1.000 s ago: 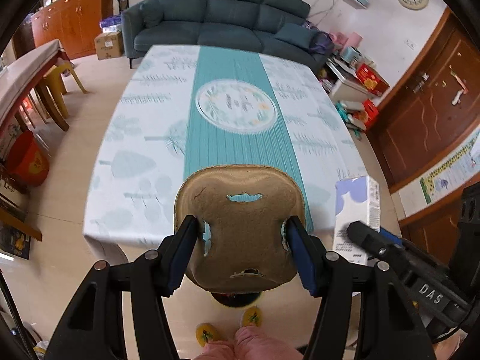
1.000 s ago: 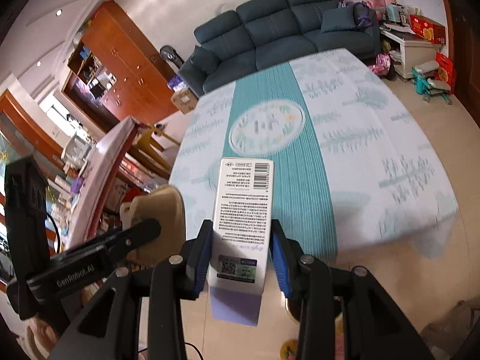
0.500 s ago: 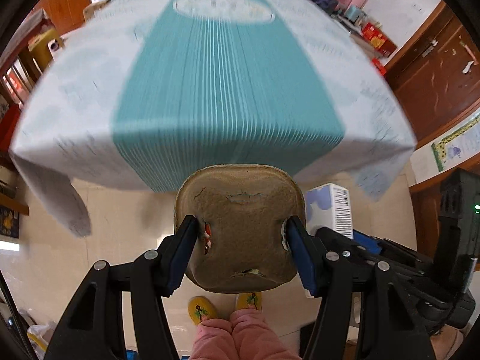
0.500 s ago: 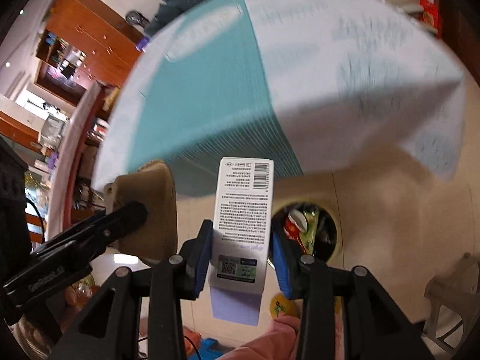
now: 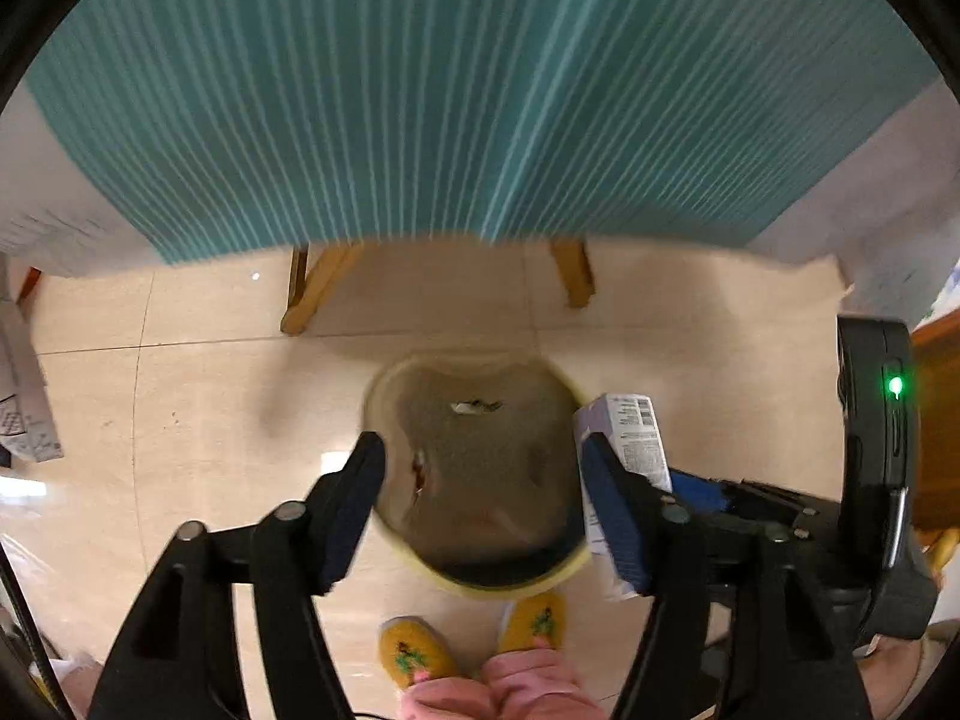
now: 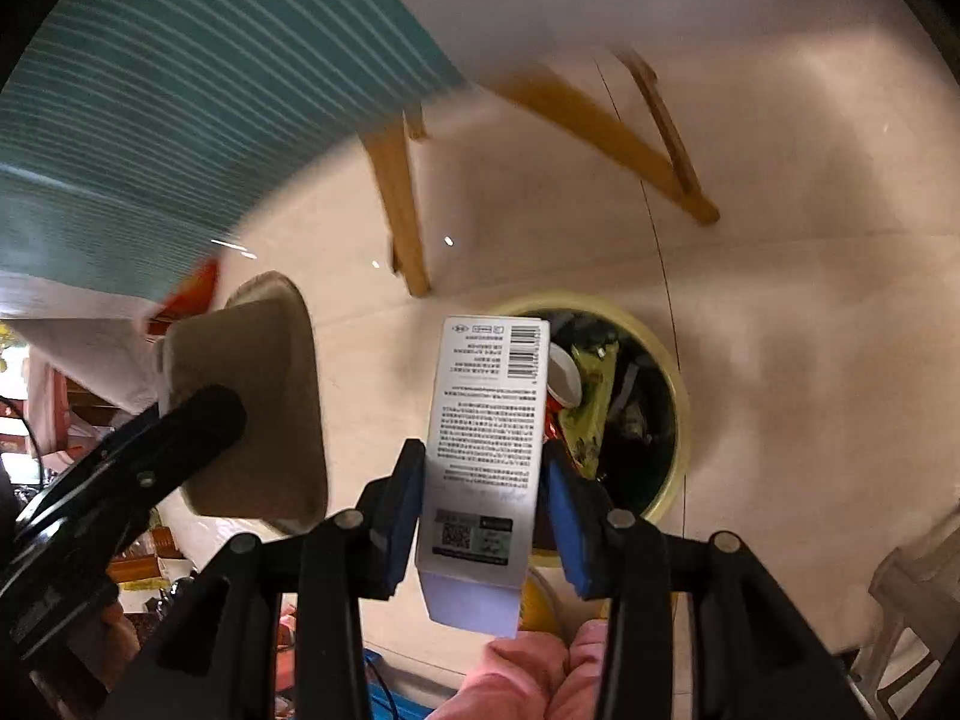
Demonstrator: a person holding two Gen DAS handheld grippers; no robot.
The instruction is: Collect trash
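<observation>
Low in the frame, the left gripper is opening, its pads clear of the brown moulded-pulp tray. The right gripper is opening around the light, stiff white cardboard carton, best held by its flat sides. Beyond waits the yellow-rimmed round bin.

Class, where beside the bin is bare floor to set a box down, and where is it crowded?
Bare floor spreads right of the bin and between it and the wooden legs. Wrappers crowd the bin's inside.
</observation>
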